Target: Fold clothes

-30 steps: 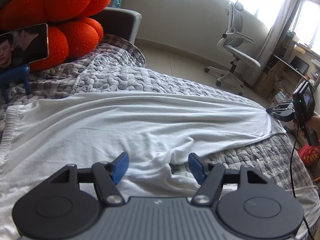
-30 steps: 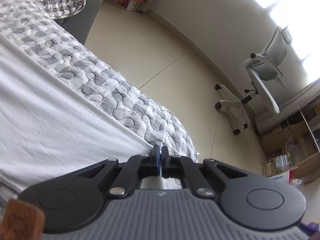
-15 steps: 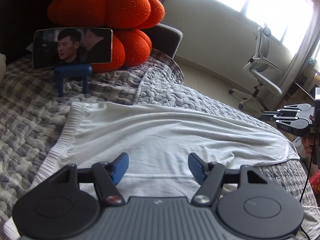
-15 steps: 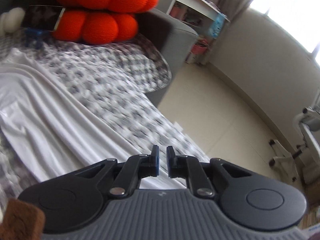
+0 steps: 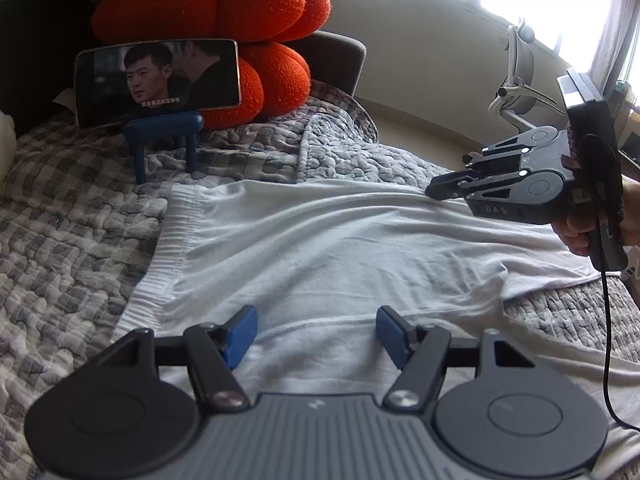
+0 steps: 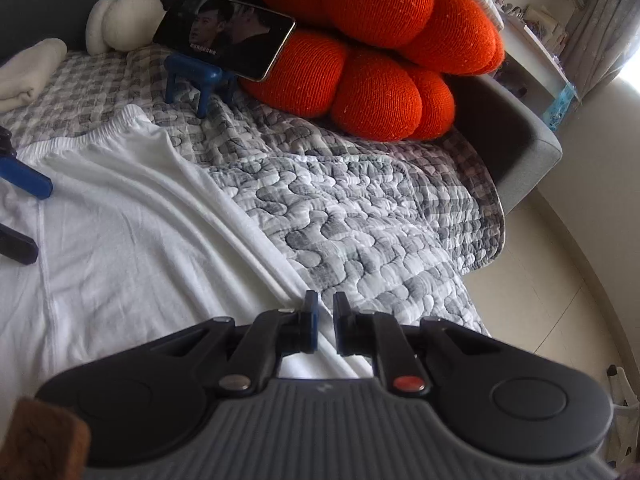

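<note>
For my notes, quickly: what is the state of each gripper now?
Left gripper: open, holds nothing, above the white garment.
Right gripper: slightly open, holds nothing.

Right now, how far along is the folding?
Barely started. The white garment lies spread out on the quilt, no fold visible. Nothing is in hand: the left gripper hangs open over it, and the right gripper is slightly open and empty. All folds remain.

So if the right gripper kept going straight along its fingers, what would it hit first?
Probably the far edge of the white garment, with the grey quilted blanket just beyond; the right gripper has nothing between its narrowly parted fingers, though depth is uncertain.
</note>
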### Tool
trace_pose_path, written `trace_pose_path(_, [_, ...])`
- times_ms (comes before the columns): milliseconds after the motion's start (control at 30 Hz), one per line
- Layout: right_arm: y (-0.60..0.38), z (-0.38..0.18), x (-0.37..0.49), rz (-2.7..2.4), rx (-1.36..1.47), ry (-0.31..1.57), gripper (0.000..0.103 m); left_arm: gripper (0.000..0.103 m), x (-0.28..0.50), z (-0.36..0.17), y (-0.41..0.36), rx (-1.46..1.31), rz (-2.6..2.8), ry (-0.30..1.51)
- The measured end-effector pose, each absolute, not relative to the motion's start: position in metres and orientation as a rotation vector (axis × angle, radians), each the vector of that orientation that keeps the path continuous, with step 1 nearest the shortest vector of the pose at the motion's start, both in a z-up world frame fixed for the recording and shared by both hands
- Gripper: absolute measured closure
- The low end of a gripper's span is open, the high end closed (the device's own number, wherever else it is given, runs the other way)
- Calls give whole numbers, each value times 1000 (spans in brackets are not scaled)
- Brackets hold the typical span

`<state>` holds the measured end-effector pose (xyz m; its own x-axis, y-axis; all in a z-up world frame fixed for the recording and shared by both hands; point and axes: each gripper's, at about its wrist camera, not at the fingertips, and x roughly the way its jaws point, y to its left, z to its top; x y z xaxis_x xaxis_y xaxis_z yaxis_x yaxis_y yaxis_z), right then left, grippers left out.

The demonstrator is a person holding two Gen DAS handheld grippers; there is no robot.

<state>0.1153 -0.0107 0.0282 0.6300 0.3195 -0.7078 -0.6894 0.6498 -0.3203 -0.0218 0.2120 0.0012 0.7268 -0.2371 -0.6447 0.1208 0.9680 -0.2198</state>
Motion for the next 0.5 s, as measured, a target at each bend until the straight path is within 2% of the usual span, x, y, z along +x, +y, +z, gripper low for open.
trace_pose_path(100, [-11, 28, 119, 627, -608, 671, 92, 36, -24, -1, 215, -172, -215, 716])
trace_pose_path(133, [-12, 28, 121, 628, -600, 676, 103, 36, -25, -1, 216, -175, -219, 712])
trace_pose_path(500, [-12, 38, 132, 561, -580, 658, 103, 36, -31, -4, 222, -206, -240, 683])
